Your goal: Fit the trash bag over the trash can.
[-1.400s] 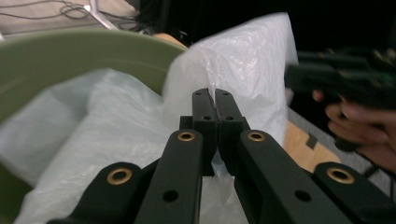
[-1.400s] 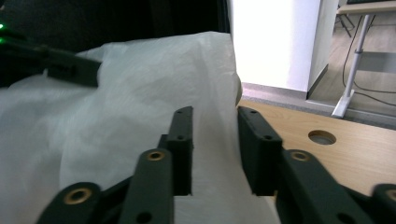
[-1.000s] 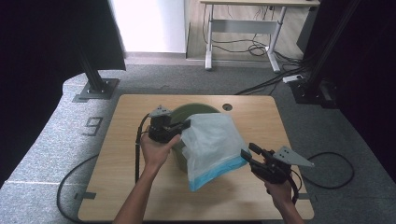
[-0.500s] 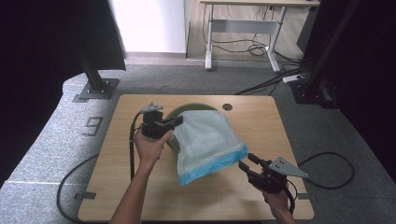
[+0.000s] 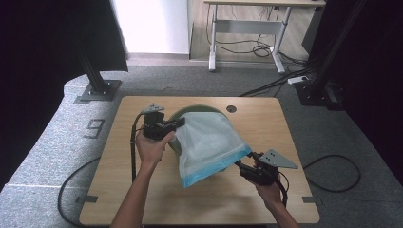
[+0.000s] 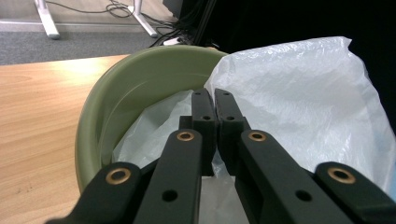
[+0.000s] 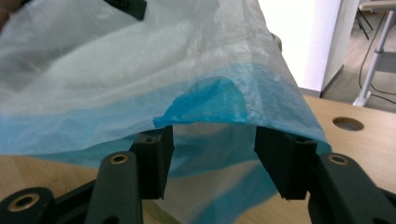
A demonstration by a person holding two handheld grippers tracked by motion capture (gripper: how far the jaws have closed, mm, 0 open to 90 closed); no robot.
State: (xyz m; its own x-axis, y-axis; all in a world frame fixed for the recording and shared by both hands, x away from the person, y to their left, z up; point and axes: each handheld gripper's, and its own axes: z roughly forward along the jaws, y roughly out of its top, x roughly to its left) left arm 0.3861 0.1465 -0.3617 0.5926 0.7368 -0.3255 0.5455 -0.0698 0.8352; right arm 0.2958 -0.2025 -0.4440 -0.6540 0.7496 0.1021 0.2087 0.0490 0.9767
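**High view: one bag, one bowl, two claws**

High view gives me the room first: grey carpet, black curtains on both sides, a white wall at the back with a desk frame and loose cables under it. A large "9" is marked on the carpet left of the tabletop; I read no other writing or brand anywhere.

One wooden tabletop with rounded corners carries everything; it has one round cable hole near its far edge.

One plastic bag, white and translucent with a blue band along its open end, is stretched across the middle of the tabletop between my two claws, draped over one green bowl.

My left claw is closed on the bag's white end at the bowl's rim; in the left gripper view its jaws stand pressed together with film pinched between them, the bowl just behind.

My right claw is at the blue corner. In the right gripper view its jaws stand wide apart, with the blue hem draped over them.
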